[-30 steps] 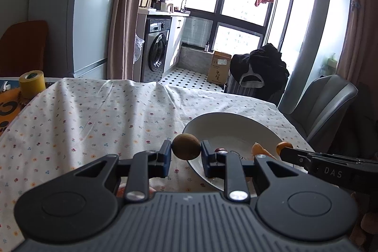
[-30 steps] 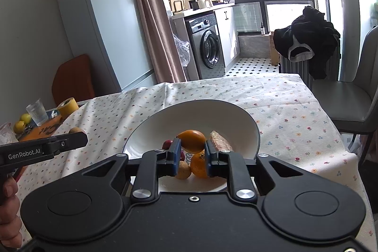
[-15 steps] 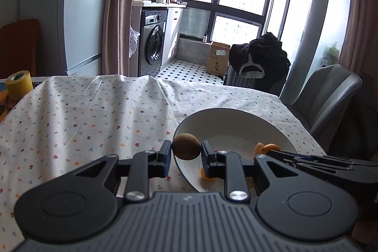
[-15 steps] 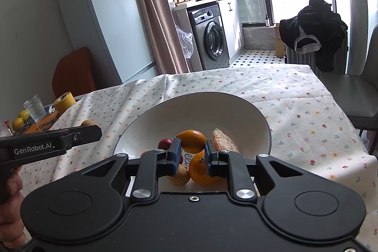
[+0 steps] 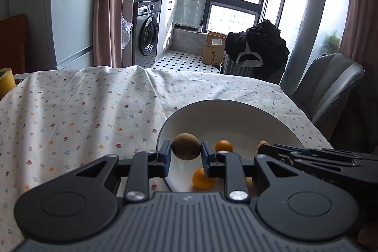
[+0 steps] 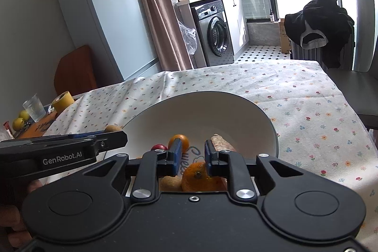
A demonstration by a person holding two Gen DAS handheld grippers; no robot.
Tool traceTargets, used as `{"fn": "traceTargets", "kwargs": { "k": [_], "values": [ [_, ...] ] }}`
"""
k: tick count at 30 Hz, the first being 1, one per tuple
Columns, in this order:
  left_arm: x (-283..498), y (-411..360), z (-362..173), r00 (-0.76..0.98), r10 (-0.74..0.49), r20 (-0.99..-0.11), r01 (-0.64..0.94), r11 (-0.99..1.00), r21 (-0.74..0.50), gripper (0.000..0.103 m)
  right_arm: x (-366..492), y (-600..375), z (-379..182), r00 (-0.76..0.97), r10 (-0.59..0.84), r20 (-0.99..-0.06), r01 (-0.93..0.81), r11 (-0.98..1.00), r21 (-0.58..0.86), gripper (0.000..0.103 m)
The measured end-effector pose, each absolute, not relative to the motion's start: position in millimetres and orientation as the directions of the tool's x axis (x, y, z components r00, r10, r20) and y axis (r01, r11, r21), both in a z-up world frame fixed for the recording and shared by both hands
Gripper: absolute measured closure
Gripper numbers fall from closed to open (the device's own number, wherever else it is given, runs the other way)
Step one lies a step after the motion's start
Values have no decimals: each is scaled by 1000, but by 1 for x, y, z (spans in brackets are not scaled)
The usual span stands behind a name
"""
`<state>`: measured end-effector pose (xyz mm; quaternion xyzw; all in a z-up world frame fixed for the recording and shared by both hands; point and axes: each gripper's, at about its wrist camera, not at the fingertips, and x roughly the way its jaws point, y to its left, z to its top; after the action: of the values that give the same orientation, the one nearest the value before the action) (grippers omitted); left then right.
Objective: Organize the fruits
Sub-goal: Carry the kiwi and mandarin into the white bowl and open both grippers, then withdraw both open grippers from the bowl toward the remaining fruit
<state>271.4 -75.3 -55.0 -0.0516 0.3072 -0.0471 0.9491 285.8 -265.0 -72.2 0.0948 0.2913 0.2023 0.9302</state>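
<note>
Here a fuzzy brown oval kiwi (image 5: pixel 185 146) sits pinched between the blue-padded fingers of the left gripper (image 5: pixel 185 150), its long axis lying roughly crosswise from pad to pad, just over the near-left rim of the wide white ceramic bowl (image 5: pixel 212 108). Inside the bowl lie a small round orange (image 5: pixel 224 145) towards the middle and a second orange (image 5: pixel 202 179) by the near rim. From the right wrist view, the right gripper (image 6: pixel 193 155) hangs over the bowl's near edge with its fingers a narrow gap apart and nothing between them; a large dimpled orange (image 6: pixel 197 177) and a tan fruit (image 6: pixel 170 182) lie below it, and a small red fruit (image 6: pixel 158 147) and a pale pinkish oblong piece (image 6: pixel 222 143) lie further in. The bowl stands on a white flower-print tablecloth (image 5: pixel 82 110), near its right edge. At the cloth's left edge are a yellow tape roll (image 6: pixel 62 100) and a clear glass (image 6: pixel 34 108). Beyond stand a grey washing machine (image 5: pixel 145 31), a pale fridge (image 6: pixel 104 23) and a grey chair (image 5: pixel 328 86).
</note>
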Motion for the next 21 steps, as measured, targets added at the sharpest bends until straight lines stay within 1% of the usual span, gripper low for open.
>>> {"fn": "traceTargets", "kwargs": {
  "k": [4, 5, 11, 14, 16, 18, 21],
  "values": [
    [274, -81, -57, 805, -127, -580, 70, 990, -119, 77, 285, -269, -73, 745, 441, -500, -320, 895, 312, 83],
    [274, -82, -56, 809, -125, -574, 73, 991, -112, 74, 285, -269, -73, 745, 441, -500, -319, 895, 312, 83],
    [266, -82, -52, 807, -116, -579, 69, 992, -103, 73, 280, -276, -69, 756, 436, -489, -302, 894, 331, 79],
    [260, -78, -47, 809, -103, -578, 57, 994, -97, 69, 277, -279, -68, 756, 438, -486, -297, 892, 342, 79],
    [255, -75, -42, 814, -99, -572, 51, 994, -100, 65, 273, -280, -67, 758, 437, -484, -296, 892, 341, 79],
    [248, -73, -37, 820, -83, -566, 36, 995, -94, 55, 269, -280, -66, 757, 440, -483, -299, 891, 342, 79],
    [236, -70, -30, 832, -68, -551, 26, 996, -84, 48, 263, -280, -64, 756, 444, -481, -300, 888, 348, 79]
  ]
}}
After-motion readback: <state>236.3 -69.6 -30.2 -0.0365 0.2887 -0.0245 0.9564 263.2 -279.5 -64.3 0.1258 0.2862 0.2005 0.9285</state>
